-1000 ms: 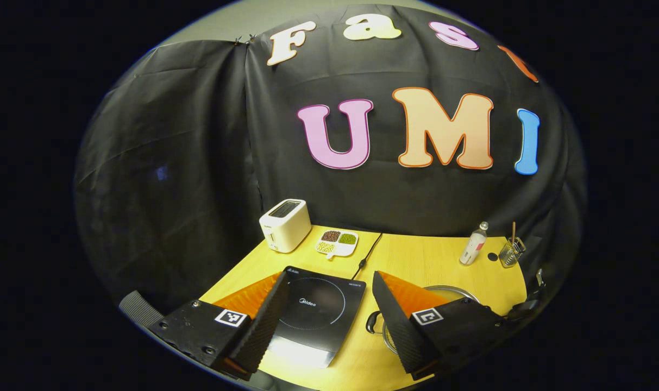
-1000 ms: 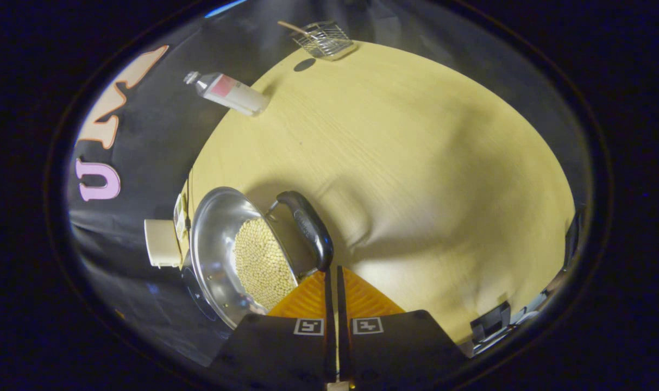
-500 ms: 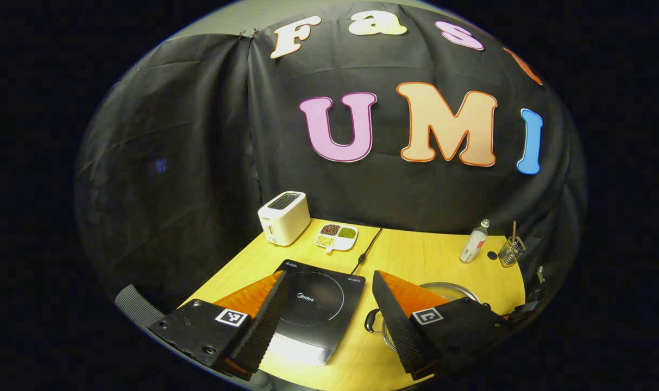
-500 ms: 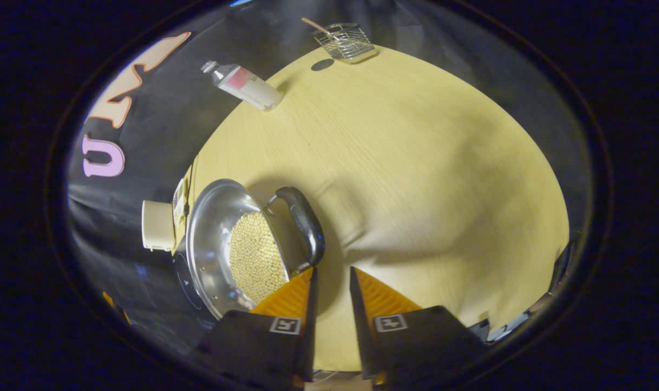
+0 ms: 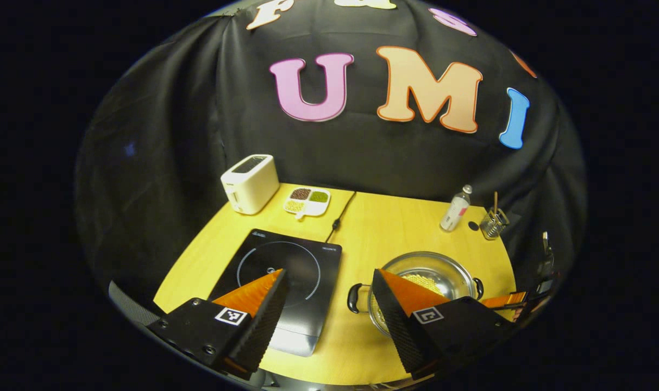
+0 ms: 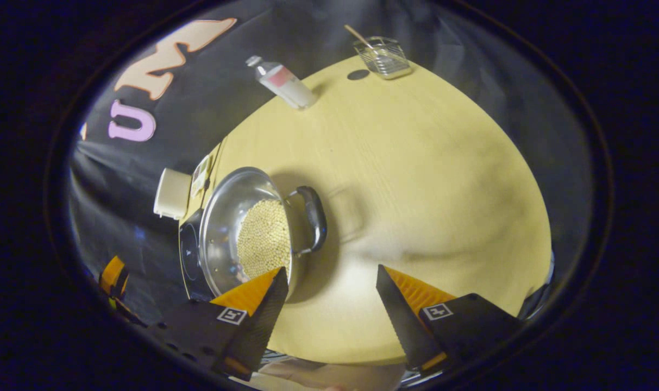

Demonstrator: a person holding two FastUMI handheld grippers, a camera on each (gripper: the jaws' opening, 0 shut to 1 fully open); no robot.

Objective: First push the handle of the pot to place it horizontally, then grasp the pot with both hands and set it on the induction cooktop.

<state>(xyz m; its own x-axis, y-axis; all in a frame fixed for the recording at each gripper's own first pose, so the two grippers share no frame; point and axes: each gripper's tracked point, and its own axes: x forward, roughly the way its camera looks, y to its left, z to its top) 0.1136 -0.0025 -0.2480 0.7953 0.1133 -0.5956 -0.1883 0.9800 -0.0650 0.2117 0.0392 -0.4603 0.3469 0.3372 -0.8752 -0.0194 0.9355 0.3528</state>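
Currently listed: pot of beans stood on tabletop beside cooktop; left gripper and right gripper fingers spread, nothing held.

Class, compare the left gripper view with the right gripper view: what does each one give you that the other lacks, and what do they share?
Left gripper view adds: the power cord, the pot's left handle and the cooktop face-on.
Right gripper view adds: a top-down look at the pot's right handle and the table stretching beyond it.
Shared: the pot of beans, the toaster, the bottle and the wire basket.
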